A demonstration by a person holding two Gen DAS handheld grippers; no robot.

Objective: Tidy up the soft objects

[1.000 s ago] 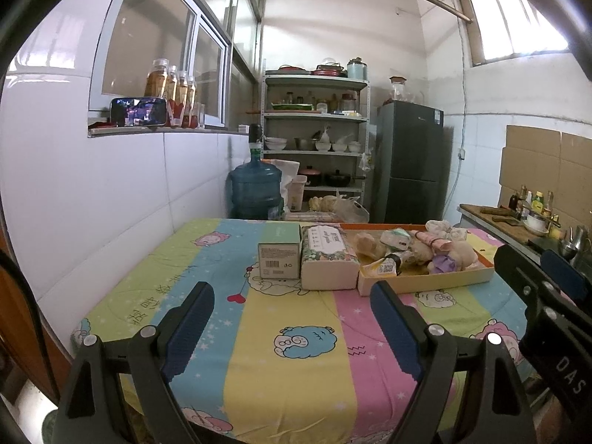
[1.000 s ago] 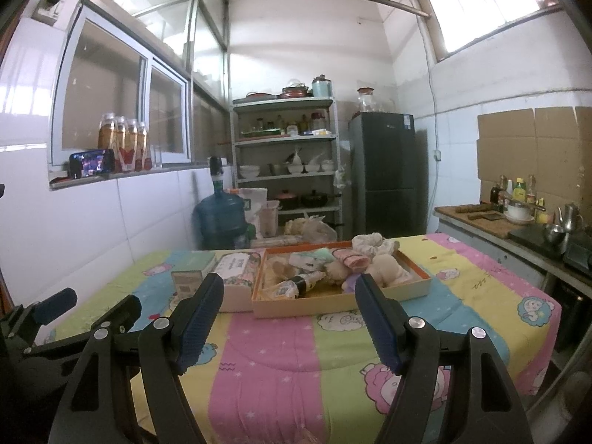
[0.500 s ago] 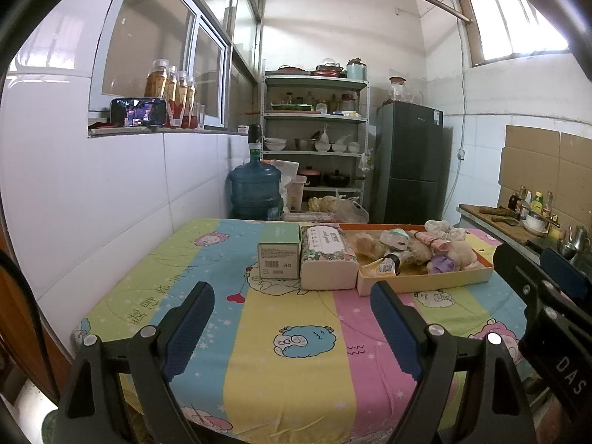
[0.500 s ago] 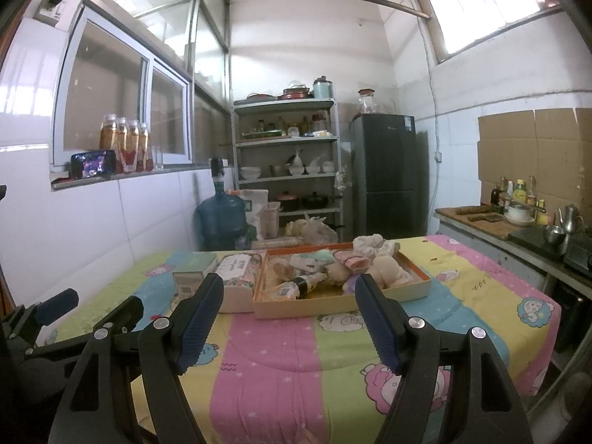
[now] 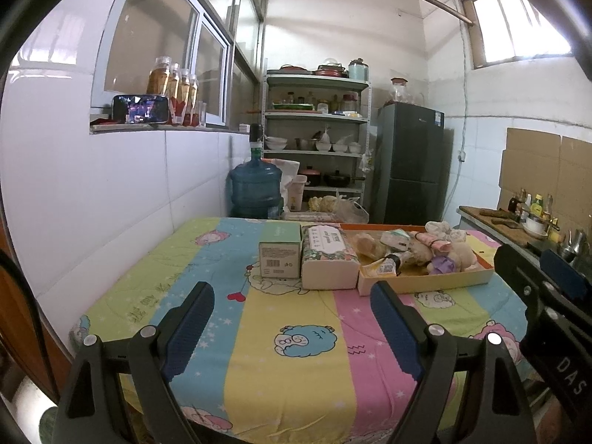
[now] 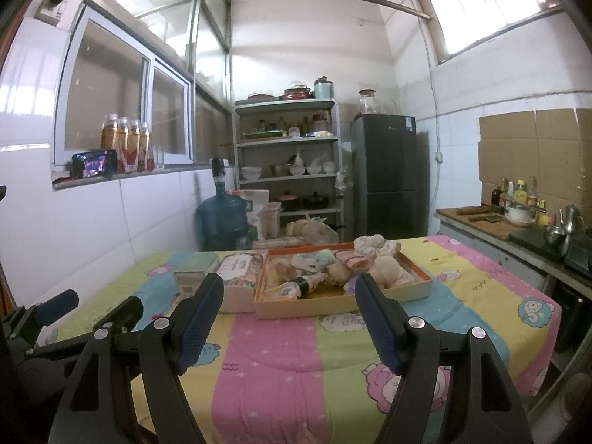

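While both tools point(image 5: 292, 329) point(image 6: 288, 318) are held wide and empty, one soft toy point(image 6: 388, 272) should be approached squarely within the tray point(image 6: 333, 305)

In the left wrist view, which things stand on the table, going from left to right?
Small green box → floral tissue box → orange tray filled with soft toys and small items.

You have two tools point(image 5: 292, 318) point(image 6: 288, 312) over the worktop point(image 5: 288, 370), one orange tray point(image 6: 418, 290) of soft items too jumbled to count, one tissue pack point(image 5: 327, 262) and one green box point(image 5: 279, 253).
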